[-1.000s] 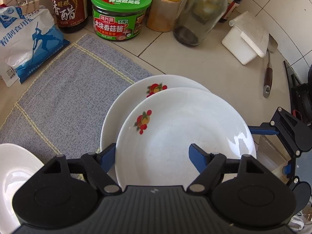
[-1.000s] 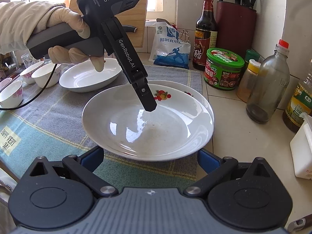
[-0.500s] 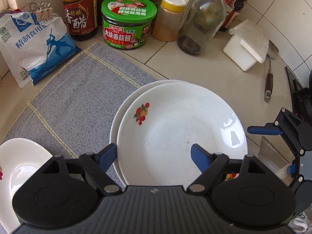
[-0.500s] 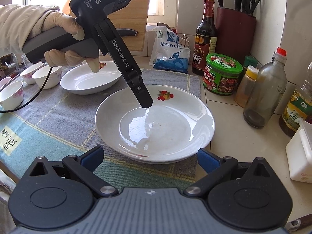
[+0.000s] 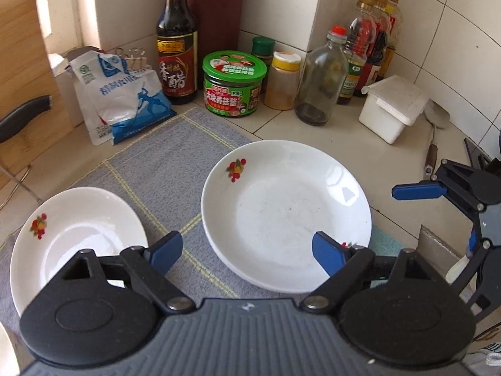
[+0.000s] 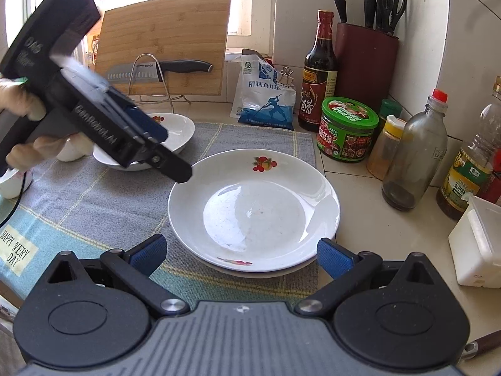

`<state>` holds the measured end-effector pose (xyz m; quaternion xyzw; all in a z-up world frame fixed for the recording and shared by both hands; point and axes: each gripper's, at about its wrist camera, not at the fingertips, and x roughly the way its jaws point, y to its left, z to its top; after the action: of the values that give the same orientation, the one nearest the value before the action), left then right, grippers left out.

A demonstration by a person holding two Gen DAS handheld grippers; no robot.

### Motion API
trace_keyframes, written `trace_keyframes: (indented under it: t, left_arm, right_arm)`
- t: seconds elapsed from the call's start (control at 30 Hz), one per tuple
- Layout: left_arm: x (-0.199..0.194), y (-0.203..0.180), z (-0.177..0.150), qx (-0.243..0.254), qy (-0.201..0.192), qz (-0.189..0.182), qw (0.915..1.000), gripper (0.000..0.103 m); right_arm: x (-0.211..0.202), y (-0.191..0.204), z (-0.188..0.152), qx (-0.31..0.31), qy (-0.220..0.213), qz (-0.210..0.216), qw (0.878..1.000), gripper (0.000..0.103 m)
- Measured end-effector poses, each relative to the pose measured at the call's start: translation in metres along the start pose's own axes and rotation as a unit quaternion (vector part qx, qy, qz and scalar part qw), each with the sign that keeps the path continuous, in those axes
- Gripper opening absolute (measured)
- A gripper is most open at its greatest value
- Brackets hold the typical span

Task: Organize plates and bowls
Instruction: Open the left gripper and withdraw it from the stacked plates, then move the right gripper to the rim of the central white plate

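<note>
I've let the fruit-print plate (image 6: 253,206) drop onto the plate beneath it on the grey mat (image 5: 175,156), left gripper (image 5: 247,250) opening, empty, pulled clear toward the next plate (image 5: 78,241); right gripper (image 6: 241,252) open, empty.

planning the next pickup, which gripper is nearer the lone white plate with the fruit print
Left. The left gripper hangs just beside that lone white plate; the right gripper sits past the stacked plates.

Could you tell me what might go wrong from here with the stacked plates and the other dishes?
1. The top plate sits slightly off-centre on the plate beneath, so a nudge could shift it.
2. The left gripper, jaws opening and empty, hangs over the stack's near rim and could clip it.
</note>
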<state>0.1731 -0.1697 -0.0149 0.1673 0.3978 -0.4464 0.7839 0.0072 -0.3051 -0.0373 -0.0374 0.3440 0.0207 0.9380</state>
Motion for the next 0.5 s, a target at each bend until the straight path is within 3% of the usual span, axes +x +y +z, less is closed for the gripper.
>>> trace_keyframes:
  t: [0.2,0.4,0.5]
  left_arm:
    - [-0.019,0.006,-0.053,-0.026,-0.031,0.079,0.996,0.093]
    - [-0.015,0.025,-0.096,-0.078,-0.013,0.145,0.9863,0.094]
    - [-0.015,0.037,-0.11,-0.093,-0.023,0.171,0.9806,0.094]
  right_arm:
    - [0.01,0.013,0.012,0.008,0.001,-0.004,1.0,0.103]
    - [0.022,0.04,0.027,0.006,0.016,-0.002,1.0,0.103]
    - [0.029,0.053,0.031,0.013,0.031,0.001,0.999,0.103]
